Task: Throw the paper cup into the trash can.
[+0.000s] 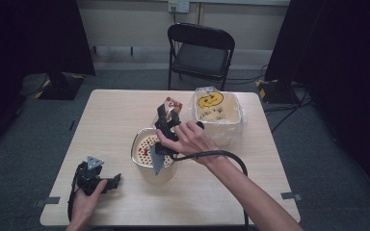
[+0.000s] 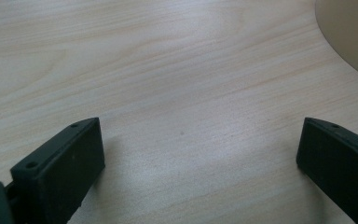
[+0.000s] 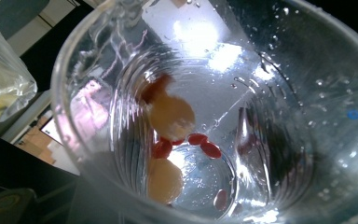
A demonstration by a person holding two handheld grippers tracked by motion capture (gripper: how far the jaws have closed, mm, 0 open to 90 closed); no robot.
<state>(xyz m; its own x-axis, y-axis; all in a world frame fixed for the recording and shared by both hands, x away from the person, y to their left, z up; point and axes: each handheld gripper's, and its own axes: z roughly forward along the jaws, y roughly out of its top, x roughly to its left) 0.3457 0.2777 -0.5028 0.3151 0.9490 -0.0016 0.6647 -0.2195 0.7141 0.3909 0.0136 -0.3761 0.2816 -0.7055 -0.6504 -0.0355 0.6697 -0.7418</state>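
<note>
**Tipping the Cup Over the Strainer**

The right gripper [image 1: 167, 126] holds a clear plastic cup [image 1: 172, 108] with its jaws squeezed tight on it. The cup is up in the air, tipped over, just above the metal strainer bowl [image 1: 139, 144] in the middle of the table [image 1: 115, 115]. Looking into the cup [image 3: 214, 116], a few red beans [image 3: 204, 144] and some pale round bits [image 3: 170, 114] stick to the wet inside. Red bits already lie in the strainer.

It looks like the pouring step is nearly over. Next, the cup may need a little more tilt or a shake so the last bits drop out. They must fall into the strainer, not onto the table.

The left gripper [image 1: 107, 182] rests near the table's front edge, jaws wide apart and holding nothing. A white tub [image 1: 233, 127] lined with a plastic bag stands just behind the strainer.
</note>
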